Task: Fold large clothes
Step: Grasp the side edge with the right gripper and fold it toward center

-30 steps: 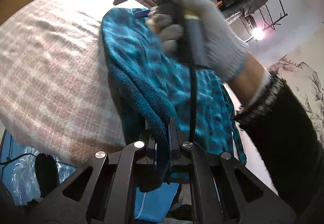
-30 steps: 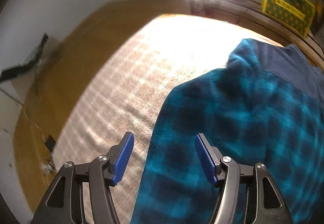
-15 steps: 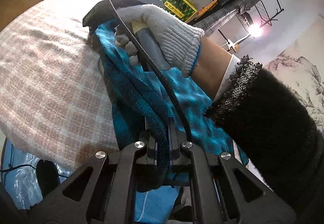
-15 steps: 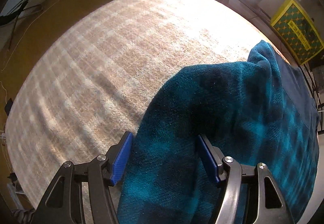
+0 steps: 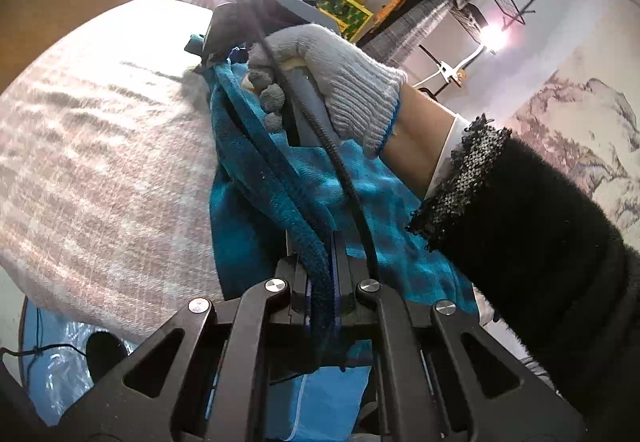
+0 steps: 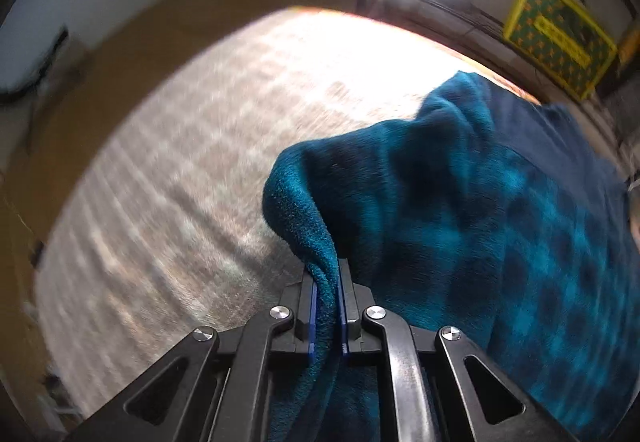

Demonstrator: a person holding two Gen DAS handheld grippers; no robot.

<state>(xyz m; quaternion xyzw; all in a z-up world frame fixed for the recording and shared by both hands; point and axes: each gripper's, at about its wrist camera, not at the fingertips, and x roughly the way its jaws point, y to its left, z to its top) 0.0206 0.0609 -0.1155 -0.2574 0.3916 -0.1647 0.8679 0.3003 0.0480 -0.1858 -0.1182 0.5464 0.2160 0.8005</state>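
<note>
While the teal plaid garment [image 6: 460, 210] lies bunched, unfolded, its edge is pinched by both closed claws, left claw [image 5: 322, 282] and right claw [image 6: 326, 306]; folding is judged barely begun.

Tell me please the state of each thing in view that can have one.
Left gripper: jaws shut on the teal garment.
Right gripper: jaws just closed, shut on the garment's edge.
Teal garment: bunched, partly lying on the plaid cover.
</note>
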